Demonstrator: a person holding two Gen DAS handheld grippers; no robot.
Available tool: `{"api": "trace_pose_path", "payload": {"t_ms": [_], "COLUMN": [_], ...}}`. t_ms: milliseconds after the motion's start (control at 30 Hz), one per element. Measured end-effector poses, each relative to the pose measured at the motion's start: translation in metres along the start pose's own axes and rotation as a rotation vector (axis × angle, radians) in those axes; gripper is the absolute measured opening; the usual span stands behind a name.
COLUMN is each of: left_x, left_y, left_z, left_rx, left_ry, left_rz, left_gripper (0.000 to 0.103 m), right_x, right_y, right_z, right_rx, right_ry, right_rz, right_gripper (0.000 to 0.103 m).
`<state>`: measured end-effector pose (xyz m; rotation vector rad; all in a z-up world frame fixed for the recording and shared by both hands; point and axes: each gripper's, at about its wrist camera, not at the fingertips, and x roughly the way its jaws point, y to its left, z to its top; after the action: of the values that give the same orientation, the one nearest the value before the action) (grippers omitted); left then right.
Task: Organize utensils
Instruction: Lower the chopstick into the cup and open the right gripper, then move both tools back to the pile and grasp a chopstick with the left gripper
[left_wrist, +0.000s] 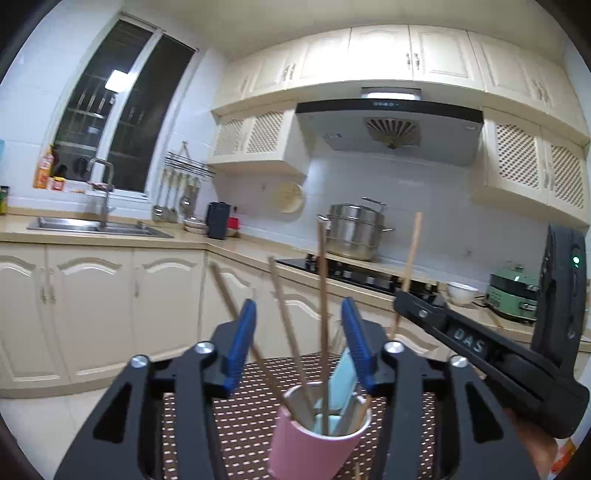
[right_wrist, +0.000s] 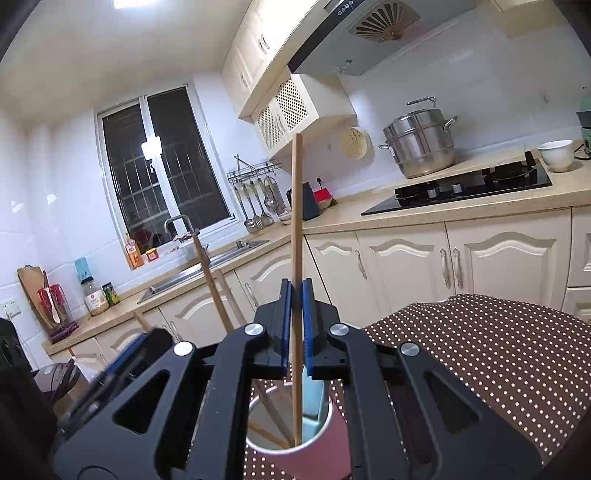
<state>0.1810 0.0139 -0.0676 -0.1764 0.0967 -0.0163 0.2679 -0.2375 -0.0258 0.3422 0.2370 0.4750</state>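
Observation:
A pink cup (left_wrist: 314, 443) with a metal lining stands on a brown dotted cloth (left_wrist: 229, 424). Several wooden chopsticks (left_wrist: 323, 295) and a pale blue utensil (left_wrist: 341, 384) lean in it. My left gripper (left_wrist: 299, 332) is open above the cup, with chopsticks rising loose between its blue pads (left_wrist: 242, 332). From the right comes my right gripper (left_wrist: 402, 297), which is shut on one chopstick (left_wrist: 413, 247). In the right wrist view that gripper (right_wrist: 296, 317) pinches the upright chopstick (right_wrist: 296, 221), whose lower end stands inside the cup (right_wrist: 314, 458). The left gripper (right_wrist: 125, 358) shows at the lower left.
Behind runs a kitchen counter (right_wrist: 461, 210) with a black hob (right_wrist: 461, 188), a steel steamer pot (right_wrist: 421, 147) and a white bowl (right_wrist: 556, 155). A sink (left_wrist: 96, 225) lies at the left under the window. A green appliance (left_wrist: 513, 295) stands at the far right.

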Motion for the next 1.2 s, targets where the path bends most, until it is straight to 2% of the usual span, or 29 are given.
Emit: {"api": "trace_pose_path", "payload": {"t_ms": [133,467,967,1000,1033,1100,1200], "left_x": [-0.013,-0.027,-0.038,-0.041,-0.043,-0.046,-0.053], "left_y": [0.007,0.018,0.041,0.042,0.042,0.043,0.044], "left_z": [0.004,0.011,0.011,0.012,0.012,0.014,0.017], "left_rx": [0.018,0.050,0.068,0.067,0.065,0.063,0.064], "left_ry": [0.018,0.117,0.244,0.247,0.249,0.249,0.244], "left_rz": [0.044,0.080,0.126,0.128,0.126,0.124,0.123], "left_gripper": [0.060,0.065,0.066,0.066,0.066,0.066,0.067], "right_x": [-0.005,-0.008,-0.014,-0.016,-0.019,-0.024,-0.033], "right_y": [0.008,0.029,0.050,0.051,0.052,0.054,0.056], "right_z": [-0.007,-0.029,-0.047,-0.047,-0.046,-0.045,-0.042], "right_rx": [-0.032,-0.096,-0.117,-0.117,-0.117,-0.113,-0.110], "right_ry": [0.023,0.093,0.177,0.174,0.168,0.150,0.143], "right_rz": [-0.013,-0.045,-0.088,-0.091,-0.093,-0.101,-0.103], "right_gripper": [0.007,0.007,0.009,0.017,0.033,0.057,0.057]}}
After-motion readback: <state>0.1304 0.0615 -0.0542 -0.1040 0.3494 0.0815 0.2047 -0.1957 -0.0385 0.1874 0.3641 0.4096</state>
